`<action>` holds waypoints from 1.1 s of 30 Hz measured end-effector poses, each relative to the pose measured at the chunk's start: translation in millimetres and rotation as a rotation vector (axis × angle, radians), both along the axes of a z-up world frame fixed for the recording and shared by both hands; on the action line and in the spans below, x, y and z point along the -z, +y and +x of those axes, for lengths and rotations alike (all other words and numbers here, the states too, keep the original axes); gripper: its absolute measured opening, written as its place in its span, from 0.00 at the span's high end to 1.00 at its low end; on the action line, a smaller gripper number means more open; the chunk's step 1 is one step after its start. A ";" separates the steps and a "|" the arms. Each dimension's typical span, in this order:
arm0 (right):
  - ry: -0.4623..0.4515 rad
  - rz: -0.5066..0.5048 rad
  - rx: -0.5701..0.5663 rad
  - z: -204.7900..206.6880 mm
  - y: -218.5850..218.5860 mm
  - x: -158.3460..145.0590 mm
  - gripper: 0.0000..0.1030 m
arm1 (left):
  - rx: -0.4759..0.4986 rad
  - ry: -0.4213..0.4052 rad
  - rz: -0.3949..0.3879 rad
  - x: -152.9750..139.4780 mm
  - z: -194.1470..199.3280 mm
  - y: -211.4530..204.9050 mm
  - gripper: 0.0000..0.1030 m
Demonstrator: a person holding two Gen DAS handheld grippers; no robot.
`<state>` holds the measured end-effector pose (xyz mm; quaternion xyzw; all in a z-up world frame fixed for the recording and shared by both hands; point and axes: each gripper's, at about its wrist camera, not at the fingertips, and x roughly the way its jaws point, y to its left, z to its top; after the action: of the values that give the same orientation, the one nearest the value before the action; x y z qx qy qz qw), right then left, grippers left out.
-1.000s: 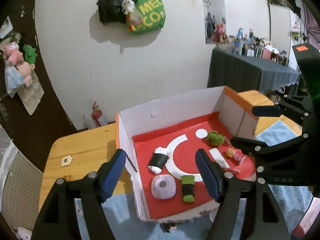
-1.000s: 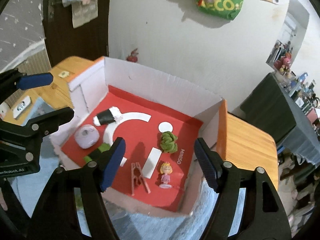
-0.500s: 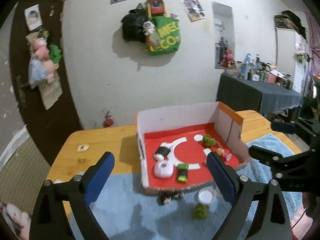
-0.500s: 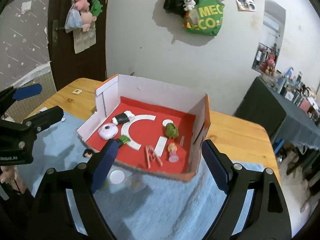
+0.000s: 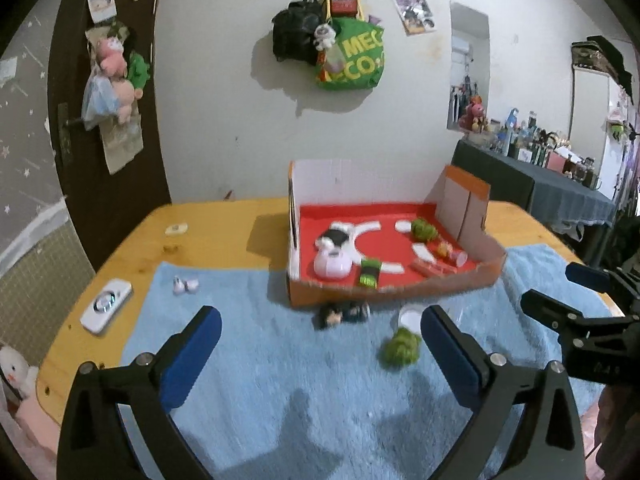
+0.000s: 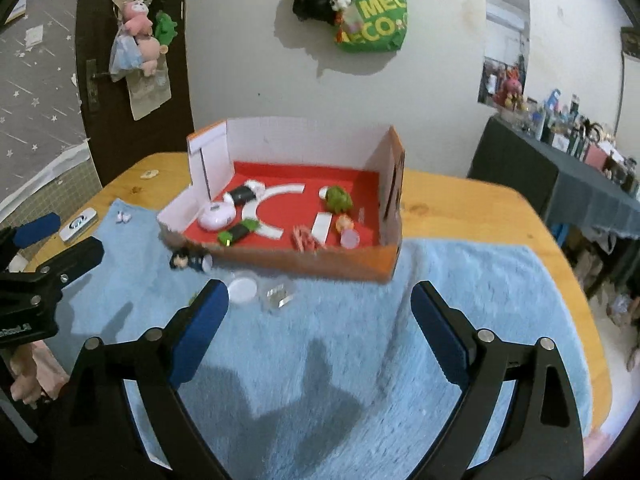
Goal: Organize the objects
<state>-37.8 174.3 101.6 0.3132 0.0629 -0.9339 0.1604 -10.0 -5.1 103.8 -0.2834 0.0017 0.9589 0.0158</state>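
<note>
In the left wrist view, the left hand-held gripper [image 5: 318, 334] fills the lower frame, its jaws wide and still opening, with only blue towel [image 5: 248, 380] between them. A green fuzzy toy [image 5: 400, 347] lies on the towel just inside the right finger, a white lid [image 5: 409, 314] above it, and a dark-haired figurine [image 5: 343, 314] against the front wall of the cardboard box [image 5: 394, 290] at centre. This view alone shows the green toy and a white remote [image 5: 106, 305] clearly on the wooden counter [image 5: 208, 236] at left.

The right wrist view shows the right hand-held gripper [image 6: 320, 304] low in frame, jaws also opening and empty. Only here does a clear plastic piece [image 6: 278, 294] appear beside the lid [image 6: 243, 289], and the box's red floor [image 6: 362, 188] with its small toys reads plainly at centre.
</note>
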 end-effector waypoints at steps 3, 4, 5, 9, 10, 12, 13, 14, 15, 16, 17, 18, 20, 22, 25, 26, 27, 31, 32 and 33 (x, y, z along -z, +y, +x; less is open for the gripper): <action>-0.006 0.001 0.017 4.7 -0.8 13.1 0.09 | -0.015 -0.021 0.008 13.4 1.9 0.0 0.01; -0.007 -0.002 0.023 6.4 0.3 16.2 0.09 | -0.018 -0.029 0.011 17.7 2.6 -0.2 0.01; -0.008 -0.001 0.030 7.4 0.8 18.8 0.09 | -0.023 -0.038 0.014 22.6 3.3 -0.4 0.01; -0.009 0.018 0.043 12.4 -0.9 31.7 0.09 | -0.034 -0.071 0.030 38.1 5.4 0.4 0.01; -0.013 0.015 0.044 12.8 -1.2 34.3 0.09 | -0.036 -0.076 0.035 41.2 6.3 0.4 0.01; -0.020 0.013 0.048 13.4 -1.4 39.2 0.09 | -0.040 -0.087 0.043 47.0 7.3 0.7 0.01; -0.023 0.014 0.053 13.3 -1.1 41.1 0.09 | -0.041 -0.093 0.043 49.2 7.2 0.9 0.01; -0.027 0.014 0.053 13.2 -1.1 42.8 0.09 | -0.042 -0.099 0.042 51.5 7.2 1.1 0.01; -0.032 0.013 0.052 13.0 -0.9 44.2 0.09 | -0.042 -0.102 0.042 52.1 6.9 1.3 0.01; -0.035 0.013 0.053 12.7 -0.7 45.3 0.09 | -0.041 -0.105 0.043 52.9 6.6 1.7 0.01; -0.036 0.014 0.055 12.5 -0.8 46.0 0.09 | -0.039 -0.107 0.043 53.6 6.5 2.2 0.01; -0.036 0.015 0.058 12.2 -0.6 46.7 0.09 | -0.037 -0.108 0.042 53.5 5.9 2.6 0.01; -0.039 0.013 0.061 11.6 -0.1 47.6 0.09 | -0.037 -0.107 0.039 53.6 5.4 3.1 0.01; -0.040 0.008 0.062 11.1 0.3 47.7 0.09 | -0.038 -0.108 0.040 53.8 5.0 3.0 0.01; -0.042 0.011 0.063 10.7 -0.1 49.1 0.09 | -0.036 -0.114 0.043 54.5 4.6 3.3 0.01; -0.043 0.013 0.063 10.3 -0.2 49.5 0.09 | -0.034 -0.117 0.043 55.1 4.3 3.6 0.01; -0.044 0.013 0.064 10.0 -0.2 49.8 0.09 | -0.034 -0.119 0.042 55.3 3.9 4.0 0.01; -0.050 0.017 0.061 8.8 -0.4 51.8 0.09 | -0.032 -0.127 0.045 57.1 1.8 4.3 0.01; -0.052 0.019 0.061 8.3 -0.5 52.3 0.09 | -0.033 -0.129 0.045 57.8 1.2 4.5 0.01; -0.053 0.019 0.062 7.8 -0.5 53.0 0.09 | -0.030 -0.135 0.044 58.8 -0.2 4.8 0.01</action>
<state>-30.0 173.8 48.6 0.3413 0.0580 -0.9291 0.1301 -10.2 -0.2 45.0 -0.3472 -0.0246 0.9374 0.0074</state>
